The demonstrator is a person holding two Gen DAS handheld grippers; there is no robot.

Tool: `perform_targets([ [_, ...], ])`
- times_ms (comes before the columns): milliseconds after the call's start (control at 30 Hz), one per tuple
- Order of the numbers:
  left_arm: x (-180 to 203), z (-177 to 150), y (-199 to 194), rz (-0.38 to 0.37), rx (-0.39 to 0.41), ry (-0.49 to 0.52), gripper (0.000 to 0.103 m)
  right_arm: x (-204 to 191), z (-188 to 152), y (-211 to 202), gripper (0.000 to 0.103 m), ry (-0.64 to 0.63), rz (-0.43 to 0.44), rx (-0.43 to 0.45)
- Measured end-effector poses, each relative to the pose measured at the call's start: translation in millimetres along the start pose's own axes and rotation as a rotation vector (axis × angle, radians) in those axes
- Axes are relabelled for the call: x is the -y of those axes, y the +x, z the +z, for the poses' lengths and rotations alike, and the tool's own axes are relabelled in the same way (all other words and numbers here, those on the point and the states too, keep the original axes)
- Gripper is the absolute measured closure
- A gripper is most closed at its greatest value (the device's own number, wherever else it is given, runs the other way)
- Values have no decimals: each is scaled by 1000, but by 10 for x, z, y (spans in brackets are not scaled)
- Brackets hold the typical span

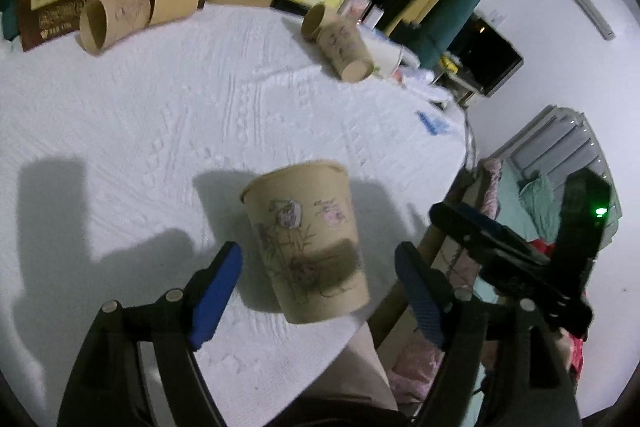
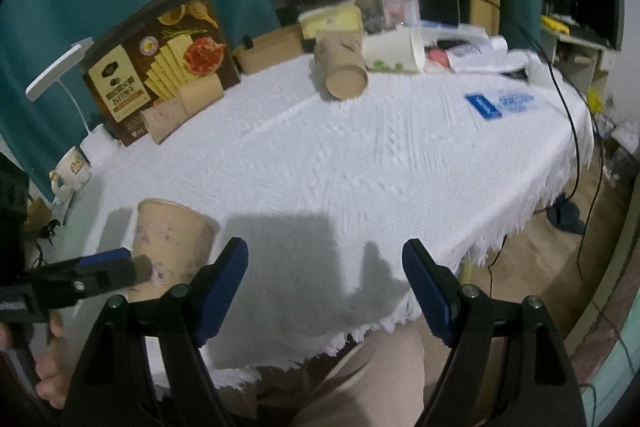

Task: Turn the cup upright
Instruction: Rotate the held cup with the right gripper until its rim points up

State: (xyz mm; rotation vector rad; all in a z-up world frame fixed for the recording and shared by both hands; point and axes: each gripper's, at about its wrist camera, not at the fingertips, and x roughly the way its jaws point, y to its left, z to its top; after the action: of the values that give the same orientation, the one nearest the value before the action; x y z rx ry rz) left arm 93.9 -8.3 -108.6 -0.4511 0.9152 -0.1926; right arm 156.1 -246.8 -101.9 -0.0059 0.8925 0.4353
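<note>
A tan paper cup (image 1: 306, 241) with a bamboo drawing stands upright, mouth up, on the white tablecloth near the table's front edge. My left gripper (image 1: 318, 291) is open, with the cup between its blue pads (image 1: 218, 291) but not touched. The same cup (image 2: 172, 247) shows at the lower left of the right wrist view, beside the left gripper's finger (image 2: 100, 269). My right gripper (image 2: 324, 291) is open and empty over the table's front edge, to the right of the cup. In the left wrist view it (image 1: 496, 247) shows at the right.
Another tan cup (image 1: 338, 45) lies on its side at the back right, next to a white cup (image 2: 396, 51). Two nested tan cups (image 1: 116, 17) lie on their sides at the back left before a cracker box (image 2: 160, 63). A lamp (image 2: 76, 95) and mug (image 2: 72, 169) stand far left.
</note>
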Motion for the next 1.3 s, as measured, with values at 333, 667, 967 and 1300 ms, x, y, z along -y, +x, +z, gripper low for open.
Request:
perform_targets([
  [333,-301,-126,-672,-1,169,-10,21,-532,343,309,26,-68,328,-184],
  [667,-845,-396,-833,156,195,-44,21,-806,356,940,26,-25,438,-409],
  [967,-1057,-424,-826,139,192,-80,21,-984,356,1066,42,-87,447,-436],
  [1300,-1100,-373,-806,133,190,-100,21,-1200,685,949,44,-214,342,-156],
])
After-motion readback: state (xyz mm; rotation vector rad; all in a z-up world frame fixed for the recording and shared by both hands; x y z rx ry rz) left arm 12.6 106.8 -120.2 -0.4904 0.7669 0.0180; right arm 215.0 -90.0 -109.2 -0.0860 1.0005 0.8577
